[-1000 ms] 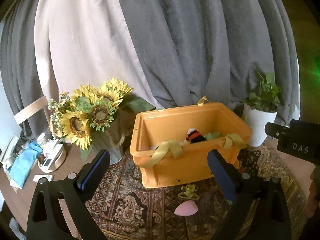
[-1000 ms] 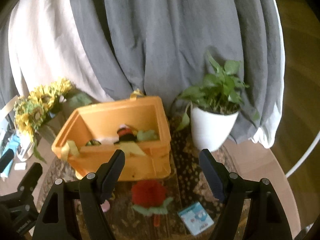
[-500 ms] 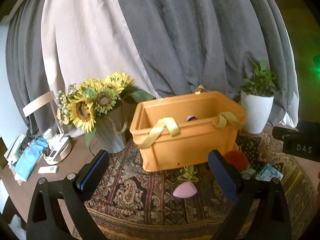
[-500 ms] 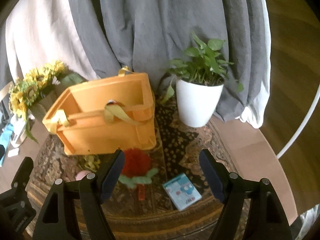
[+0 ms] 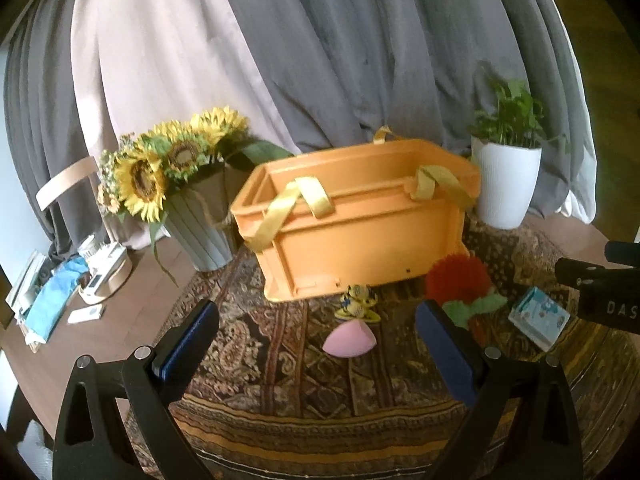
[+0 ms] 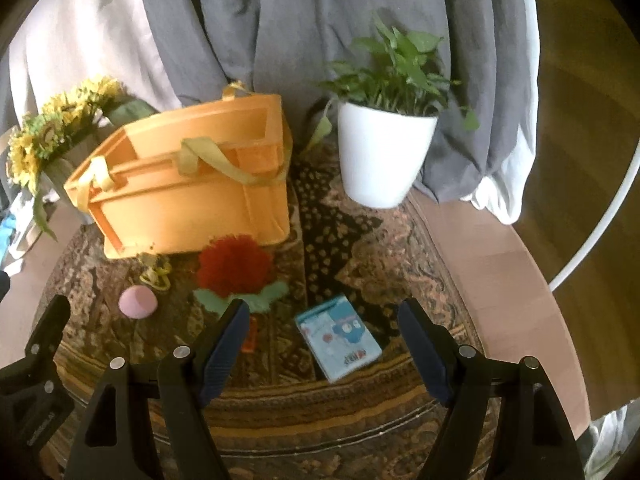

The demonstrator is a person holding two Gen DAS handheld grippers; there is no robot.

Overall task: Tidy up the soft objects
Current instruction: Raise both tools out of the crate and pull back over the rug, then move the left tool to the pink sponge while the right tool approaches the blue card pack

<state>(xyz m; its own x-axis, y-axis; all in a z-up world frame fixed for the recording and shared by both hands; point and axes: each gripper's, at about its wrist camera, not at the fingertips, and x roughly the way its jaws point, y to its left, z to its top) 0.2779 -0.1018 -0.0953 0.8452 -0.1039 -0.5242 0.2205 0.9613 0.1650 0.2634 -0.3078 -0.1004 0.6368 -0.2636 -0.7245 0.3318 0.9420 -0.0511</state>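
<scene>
Through your left wrist view, the left gripper [image 5: 316,344] is spread and empty above the pink soft piece [image 5: 350,344], which lies before the orange bin [image 5: 360,236]; descend straight, centred. Right wrist view: right gripper [image 6: 322,340] spread, the red pom-pom flower [image 6: 234,266] and what looks like a tissue pack [image 6: 338,338] ahead.

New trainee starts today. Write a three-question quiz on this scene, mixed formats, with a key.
1. True or false: the left gripper holds the pink sponge.
2. Which lies nearest the right gripper? A) tissue pack B) plant pot C) sunflowers
3. Fill in: the red plush flower lies on the rug in front of the orange ____.

Key: 1 false, it is open above the sponge; 2 A; 3 bin.
</scene>
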